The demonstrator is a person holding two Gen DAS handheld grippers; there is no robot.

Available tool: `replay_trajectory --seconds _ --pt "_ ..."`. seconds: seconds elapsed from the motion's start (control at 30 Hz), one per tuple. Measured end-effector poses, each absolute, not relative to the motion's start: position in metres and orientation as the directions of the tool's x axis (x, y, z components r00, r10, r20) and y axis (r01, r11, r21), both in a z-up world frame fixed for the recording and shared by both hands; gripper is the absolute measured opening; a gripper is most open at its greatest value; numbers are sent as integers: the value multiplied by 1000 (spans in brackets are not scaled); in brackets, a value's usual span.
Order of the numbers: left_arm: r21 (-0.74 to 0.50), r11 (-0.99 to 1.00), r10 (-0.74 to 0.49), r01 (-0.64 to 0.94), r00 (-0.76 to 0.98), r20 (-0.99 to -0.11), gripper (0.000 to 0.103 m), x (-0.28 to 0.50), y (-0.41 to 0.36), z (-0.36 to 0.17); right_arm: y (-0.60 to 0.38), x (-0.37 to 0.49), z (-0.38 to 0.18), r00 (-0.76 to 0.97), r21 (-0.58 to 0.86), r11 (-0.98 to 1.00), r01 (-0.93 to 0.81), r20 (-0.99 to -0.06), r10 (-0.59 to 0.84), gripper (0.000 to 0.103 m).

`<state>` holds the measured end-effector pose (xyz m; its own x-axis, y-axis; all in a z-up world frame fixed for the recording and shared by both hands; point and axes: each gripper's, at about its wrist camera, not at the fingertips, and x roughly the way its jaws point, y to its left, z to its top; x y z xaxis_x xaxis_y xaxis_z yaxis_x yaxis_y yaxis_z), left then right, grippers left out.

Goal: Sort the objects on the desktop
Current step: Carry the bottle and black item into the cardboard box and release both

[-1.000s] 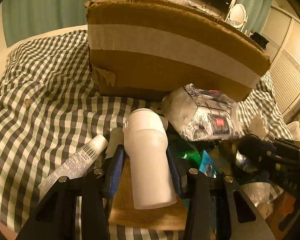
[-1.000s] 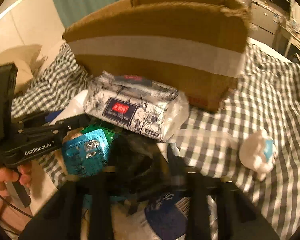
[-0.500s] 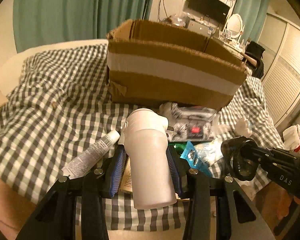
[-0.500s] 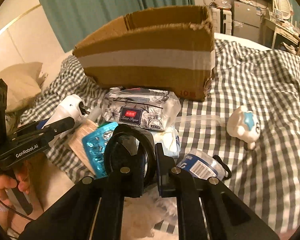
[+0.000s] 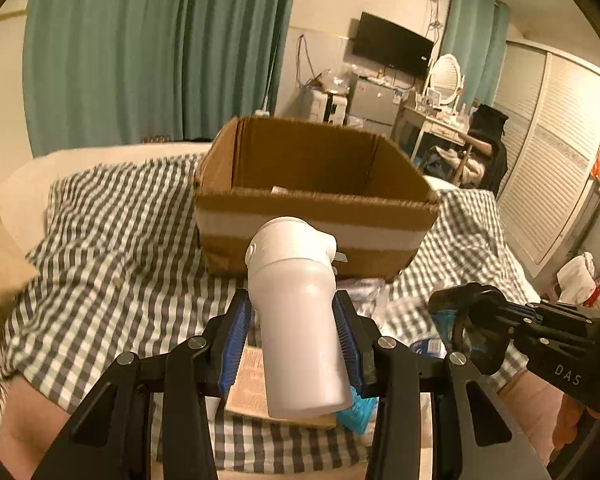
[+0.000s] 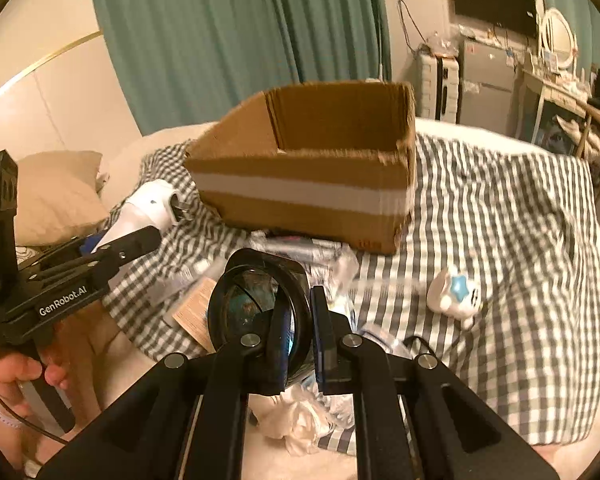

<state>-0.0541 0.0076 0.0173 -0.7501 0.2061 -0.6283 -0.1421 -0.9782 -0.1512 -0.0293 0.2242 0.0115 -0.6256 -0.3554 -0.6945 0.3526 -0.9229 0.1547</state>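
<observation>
My left gripper (image 5: 294, 312) is shut on a white plug adapter (image 5: 298, 312) and holds it up above the bed, in front of the open cardboard box (image 5: 312, 216). It also shows in the right wrist view (image 6: 148, 208) at the left. My right gripper (image 6: 300, 316) is shut on the rim of a black round container (image 6: 256, 312), held above the clutter; it also shows in the left wrist view (image 5: 472, 328). The box (image 6: 308, 184) stands on the checked cloth, with something pale inside at its near wall.
On the checked bedspread (image 6: 500, 220) lie a white toy with a blue star (image 6: 456, 294), a tissue pack (image 6: 296, 246), a brown card (image 6: 194, 312) and crumpled wrappers (image 6: 300, 420). A pillow (image 6: 56, 196) lies at the left. Furniture stands behind the bed.
Both grippers have risen and pulled back with their objects; the box now appears lower and its open inside shows. Both grips are unchanged.
</observation>
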Motion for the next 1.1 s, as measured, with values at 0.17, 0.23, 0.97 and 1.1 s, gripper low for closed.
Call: replay_trajectory --seconds 0.17,0.23,0.97,1.1 --pt "-150 -975 223 -165 -769 -599 43 -63 8 37 216 -36 34 -652 125 -917 378 -667 -359 9" --pt "-139 -974 226 -177 -780 -583 43 -72 8 48 212 -42 46 -664 106 -914 392 -655 -361 9" --pt "-102 -972 232 -211 -809 -540 43 -193 18 78 212 -181 86 -723 134 -922 364 -583 -370 9" --pt "-100 -976 215 -193 -799 -562 43 -220 14 55 210 -208 61 -701 152 -925 349 -613 -365 9"
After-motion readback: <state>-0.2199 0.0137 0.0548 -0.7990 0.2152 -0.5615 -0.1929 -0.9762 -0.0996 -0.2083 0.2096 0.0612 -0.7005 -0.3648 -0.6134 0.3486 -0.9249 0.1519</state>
